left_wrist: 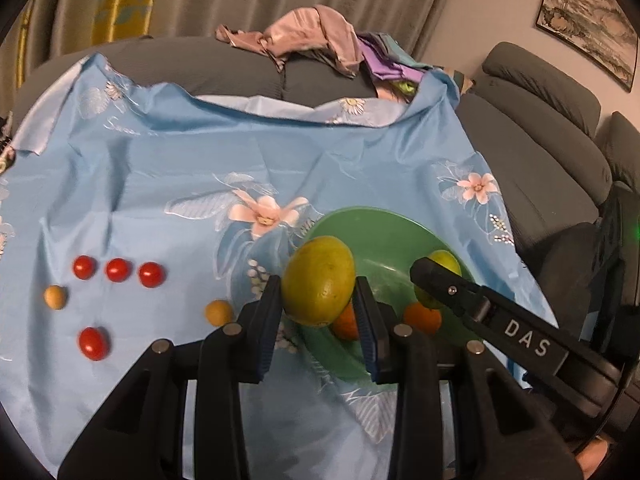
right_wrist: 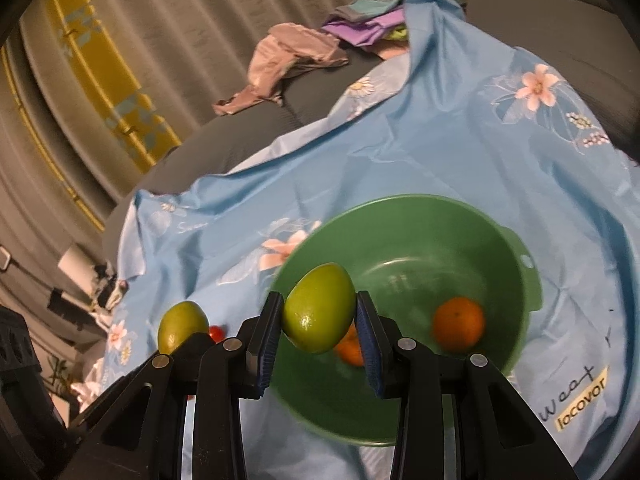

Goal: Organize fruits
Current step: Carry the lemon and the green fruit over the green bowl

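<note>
My left gripper (left_wrist: 318, 304) is shut on a yellow-green lemon (left_wrist: 318, 280) at the left rim of the green bowl (left_wrist: 384, 232). My right gripper (right_wrist: 318, 320) is shut on a green lemon (right_wrist: 318, 308) above the bowl (right_wrist: 400, 216); it also shows in the left wrist view (left_wrist: 442, 264) over the bowl. Two oranges (right_wrist: 458, 323) lie in the bowl. The left gripper's lemon (right_wrist: 182, 326) shows left of the bowl in the right wrist view. Several red cherry tomatoes (left_wrist: 117, 269) and two small tan fruits (left_wrist: 218, 312) lie on the blue cloth.
A blue flowered cloth (left_wrist: 200, 168) covers the grey sofa seat. Crumpled clothes (left_wrist: 304, 36) lie at the back. Grey sofa cushions (left_wrist: 540, 152) stand to the right. Curtains hang behind.
</note>
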Motion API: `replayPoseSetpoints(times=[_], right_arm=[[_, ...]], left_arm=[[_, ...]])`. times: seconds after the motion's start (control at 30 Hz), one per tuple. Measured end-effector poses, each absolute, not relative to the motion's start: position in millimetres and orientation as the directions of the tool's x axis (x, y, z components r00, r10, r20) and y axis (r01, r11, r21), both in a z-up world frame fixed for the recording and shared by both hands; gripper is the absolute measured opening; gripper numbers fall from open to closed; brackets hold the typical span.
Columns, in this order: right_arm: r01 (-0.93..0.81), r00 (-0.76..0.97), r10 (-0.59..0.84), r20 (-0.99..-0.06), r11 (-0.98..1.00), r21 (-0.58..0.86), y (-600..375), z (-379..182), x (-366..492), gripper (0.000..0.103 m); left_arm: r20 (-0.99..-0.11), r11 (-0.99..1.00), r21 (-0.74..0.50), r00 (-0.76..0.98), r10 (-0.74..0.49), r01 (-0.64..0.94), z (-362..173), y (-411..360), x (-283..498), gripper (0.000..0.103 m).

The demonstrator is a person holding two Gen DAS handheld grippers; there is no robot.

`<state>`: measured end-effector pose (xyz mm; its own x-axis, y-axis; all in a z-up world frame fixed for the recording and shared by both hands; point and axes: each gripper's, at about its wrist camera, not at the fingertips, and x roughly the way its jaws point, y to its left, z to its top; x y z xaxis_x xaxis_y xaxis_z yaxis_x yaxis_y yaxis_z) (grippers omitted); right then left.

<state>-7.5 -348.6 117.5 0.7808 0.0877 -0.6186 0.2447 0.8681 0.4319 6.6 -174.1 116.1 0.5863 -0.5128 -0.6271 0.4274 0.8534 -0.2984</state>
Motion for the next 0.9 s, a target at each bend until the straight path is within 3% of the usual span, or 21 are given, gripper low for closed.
replayPoseSetpoints(times=[0.9], right_arm=[[0.340, 0.711, 0.031, -0.702, 0.859, 0.383, -369.3, 94.1, 1.3, 0.039]], left_arm=[[-0.689, 0.826, -0.265, 0.502, -0.523, 0.498, 82.8, -223.3, 10.9, 0.035]])
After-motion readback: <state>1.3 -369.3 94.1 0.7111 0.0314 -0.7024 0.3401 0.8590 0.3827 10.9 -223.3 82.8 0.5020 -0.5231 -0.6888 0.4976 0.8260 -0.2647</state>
